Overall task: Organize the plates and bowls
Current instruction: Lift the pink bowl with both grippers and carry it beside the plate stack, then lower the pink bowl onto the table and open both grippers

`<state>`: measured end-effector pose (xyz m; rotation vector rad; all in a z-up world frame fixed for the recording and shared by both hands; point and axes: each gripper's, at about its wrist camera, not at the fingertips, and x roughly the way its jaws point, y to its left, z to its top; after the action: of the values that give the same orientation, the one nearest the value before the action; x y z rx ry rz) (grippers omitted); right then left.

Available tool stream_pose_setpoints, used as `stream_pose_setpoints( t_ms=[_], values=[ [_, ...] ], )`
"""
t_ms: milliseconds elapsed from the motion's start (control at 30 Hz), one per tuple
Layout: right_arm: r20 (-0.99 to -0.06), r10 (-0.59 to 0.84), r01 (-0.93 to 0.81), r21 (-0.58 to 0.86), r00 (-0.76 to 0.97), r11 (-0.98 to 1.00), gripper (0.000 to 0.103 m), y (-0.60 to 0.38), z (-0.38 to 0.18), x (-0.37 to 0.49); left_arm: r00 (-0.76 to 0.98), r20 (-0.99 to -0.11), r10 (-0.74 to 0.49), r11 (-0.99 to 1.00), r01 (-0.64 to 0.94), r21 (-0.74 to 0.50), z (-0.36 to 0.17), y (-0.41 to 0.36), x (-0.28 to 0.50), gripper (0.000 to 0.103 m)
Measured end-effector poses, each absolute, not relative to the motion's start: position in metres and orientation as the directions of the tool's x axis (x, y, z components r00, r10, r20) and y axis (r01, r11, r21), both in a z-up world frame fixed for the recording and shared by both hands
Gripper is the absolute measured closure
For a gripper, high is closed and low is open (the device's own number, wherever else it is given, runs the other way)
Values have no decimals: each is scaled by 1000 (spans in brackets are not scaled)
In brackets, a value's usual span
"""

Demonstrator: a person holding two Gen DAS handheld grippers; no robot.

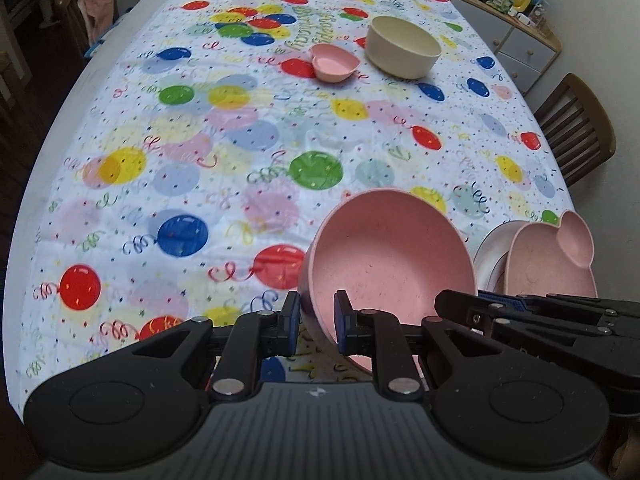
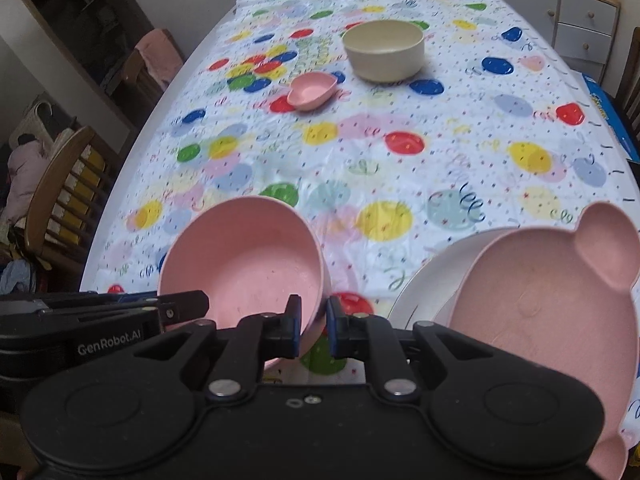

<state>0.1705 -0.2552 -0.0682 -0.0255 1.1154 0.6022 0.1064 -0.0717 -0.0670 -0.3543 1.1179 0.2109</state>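
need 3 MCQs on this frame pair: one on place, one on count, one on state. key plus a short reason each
1. Where is the heart dish relative to the cream bowl?
A. inside it
B. beside it, to its left and nearer the cameras
C. under it

2. How many pink dishes are in view?
A. one
B. two
C. three

3. The big pink bowl is:
A. upside down on the cloth
B. tilted, its rim clamped on both sides
C. stacked in the cream bowl

Key:
1 B: both views show the heart dish on the cloth, left of the cream bowl.
2 C: heart dish, big pink bowl and bear plate.
3 B: the left gripper and right gripper each pinch its wall.
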Motion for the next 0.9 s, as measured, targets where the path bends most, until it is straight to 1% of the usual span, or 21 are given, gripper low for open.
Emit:
stream_pose_setpoints(
  t_ms=[433,900],
  values=[
    [-881,413,-506,255,229,824,91,-245,-91,138,366,-930,-27,920,-355,-166,-92,-72,76,86],
    [-893,403,-503,259,202,825,90,-245,-103,131,350,-936,-45,914,-363,-179,-101,-70,72,86]
  ],
)
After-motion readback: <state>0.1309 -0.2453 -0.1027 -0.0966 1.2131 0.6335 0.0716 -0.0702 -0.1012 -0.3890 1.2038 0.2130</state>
